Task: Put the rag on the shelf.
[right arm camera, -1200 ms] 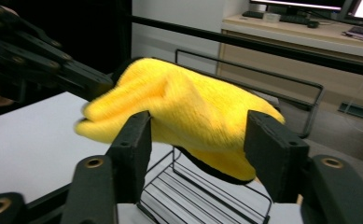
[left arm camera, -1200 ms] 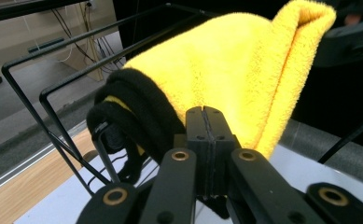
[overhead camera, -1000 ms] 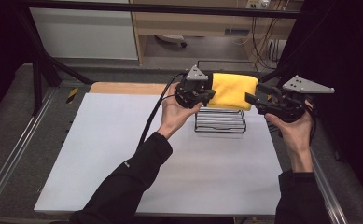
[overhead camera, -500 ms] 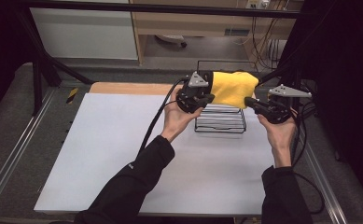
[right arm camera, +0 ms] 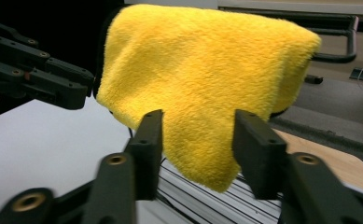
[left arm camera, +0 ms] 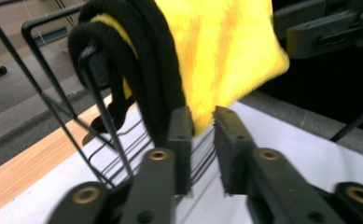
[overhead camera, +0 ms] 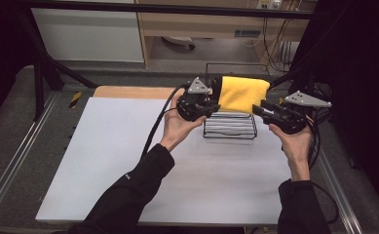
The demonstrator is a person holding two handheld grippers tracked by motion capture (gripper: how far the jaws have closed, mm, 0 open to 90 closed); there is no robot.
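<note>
**Yellow cloth hangs over the wire rack, both grippers at its edges**

A fluffy yellow microfibre cloth (overhead camera: 242, 93) lies draped over the top rail of a black wire rack (overhead camera: 230, 127), which stands at the far right of the white table top (overhead camera: 128, 165). In the left gripper view a black fleecy cloth (left arm camera: 137, 60) hangs over the same rail, just left of the yellow one.

The left gripper (overhead camera: 204, 108) sits at the rack's left end. Its jaws have just been opening and now stand a little apart, with the lower corner of the yellow cloth dipping to the gap between the pads (left arm camera: 180, 140) without being pinched.

The right gripper (overhead camera: 261, 110) comes in from the right side of the rack. Its jaws have also just been opening and stand clearly apart, the hanging flap of the yellow cloth beyond them and unclamped.

No readable brand, label or writing shows on the cloths, rack or grippers.
</note>
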